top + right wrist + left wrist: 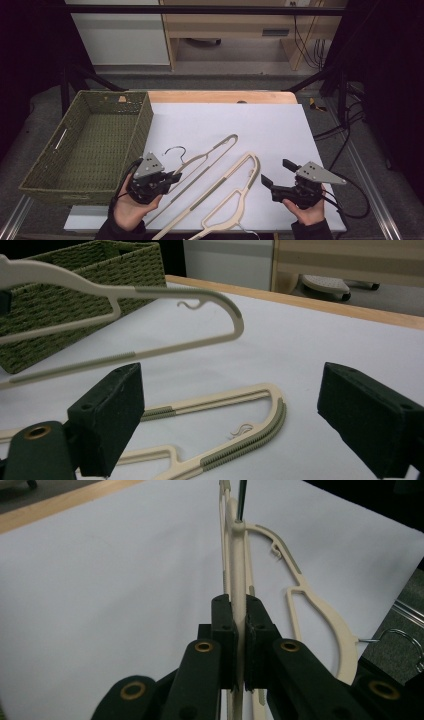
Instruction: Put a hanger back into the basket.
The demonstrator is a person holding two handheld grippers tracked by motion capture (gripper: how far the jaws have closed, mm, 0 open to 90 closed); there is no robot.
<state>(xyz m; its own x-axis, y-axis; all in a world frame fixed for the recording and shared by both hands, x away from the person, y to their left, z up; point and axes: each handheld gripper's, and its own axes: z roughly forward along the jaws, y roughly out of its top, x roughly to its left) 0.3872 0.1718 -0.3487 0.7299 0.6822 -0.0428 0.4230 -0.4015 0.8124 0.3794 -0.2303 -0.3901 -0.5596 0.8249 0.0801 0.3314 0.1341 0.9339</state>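
Note:
Two cream plastic hangers with metal hooks are on the white sheet (250,125). My left gripper (175,176) is shut on the bar of one hanger (215,146), near its hook (176,150). In the left gripper view the pads (223,615) clamp that bar (239,580) edge-on. From the right gripper view this hanger (150,292) hangs above the sheet. The second hanger (215,186) lies flat between my hands. My right gripper (275,171) stands open to its right, holding nothing, and in the right gripper view its jaws frame the lying hanger (225,402).
A green woven basket (142,125) stands at the left of the table, beside the sheet, and looks empty. The table's wooden far edge (220,96) runs behind the sheet. Black frame bars and cables lie off to the right.

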